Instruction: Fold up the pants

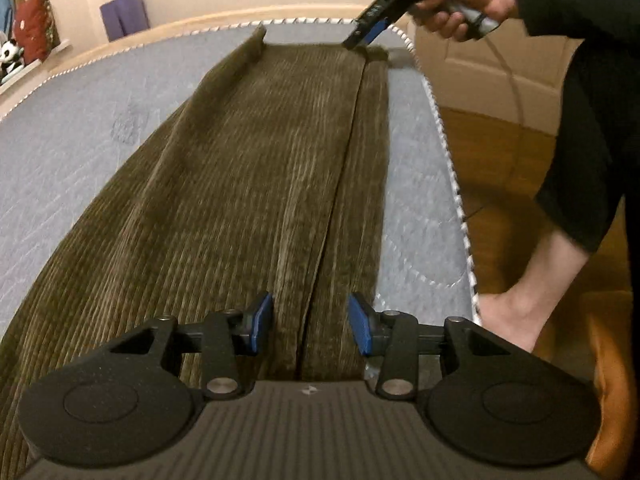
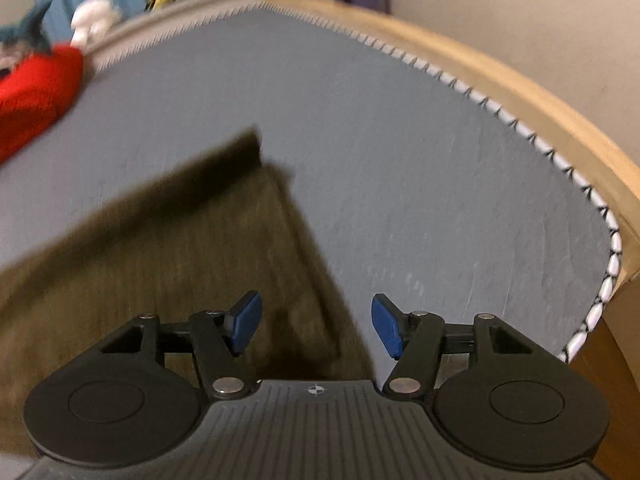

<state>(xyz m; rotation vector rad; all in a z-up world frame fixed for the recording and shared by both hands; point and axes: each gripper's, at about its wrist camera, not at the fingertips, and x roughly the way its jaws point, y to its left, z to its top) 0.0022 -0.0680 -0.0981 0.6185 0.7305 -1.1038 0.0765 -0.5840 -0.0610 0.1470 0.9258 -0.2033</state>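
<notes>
The pants [image 1: 256,184], olive-brown corduroy, lie stretched lengthwise on the grey-blue mattress [image 1: 80,152], close to its right-hand edge in the left wrist view. They are doubled along their length, one leg on the other, with a long seam-like line running down the cloth where the upper edge sits a little short of the lower one. The far end has a small upturned corner on its left.

The left gripper [image 1: 310,322] hovers low over the near end of the pants, its jaws spread with the blue pads on either side of that long line and nothing pinched between them. The right gripper [image 2: 316,326] is at the far end, held in the person's right hand [image 1: 468,2]; its own camera shows the jaws spread, over the corner of the cloth. That view is blurred, so whether a pad touches the fabric is hard to say.

A pale wooden bed frame [image 2: 520,100] rims the mattress, which has white braided piping. A red cushion [image 2: 32,96] lies on the mattress at its far left in the right wrist view.
</notes>
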